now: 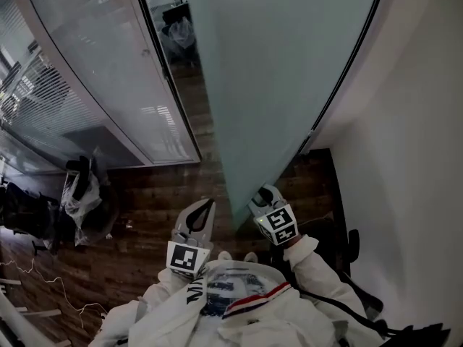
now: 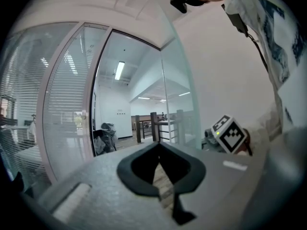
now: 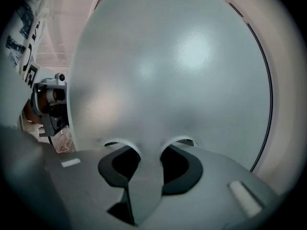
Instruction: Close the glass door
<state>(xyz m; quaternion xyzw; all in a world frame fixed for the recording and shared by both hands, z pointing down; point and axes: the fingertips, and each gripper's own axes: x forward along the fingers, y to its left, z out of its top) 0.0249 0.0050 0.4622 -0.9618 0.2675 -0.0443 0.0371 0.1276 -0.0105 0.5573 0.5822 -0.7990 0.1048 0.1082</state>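
Premises: a white wall (image 1: 412,157) stands to the right of the glass door (image 1: 282,71). The door is a tall frosted pane, swung open and clear of its black-framed doorway (image 1: 163,63), which lies to the door's left. Left of that doorway stands a glass partition (image 1: 108,71) with slatted blinds behind it. A dark wooden floor (image 1: 159,194) runs under the door's lower edge. A white plastic bag (image 1: 79,194) lies on the floor well to the left of the door, beside dark items that cannot be identified.

Right gripper (image 1: 266,197): at the door's near vertical edge, jaws pinching the pane. Its own view confirms one jaw on each face of the frosted glass (image 3: 168,71).

Left gripper (image 1: 206,207): just left of the door's edge and apart from it. Its jaws are pressed together at the tips, with nothing between them.

Markings: each gripper carries a cube (image 1: 188,259) with black-and-white square patterns. White lettering on the person's sleeve (image 1: 194,293) is cut off and unreadable. No brand is legible.
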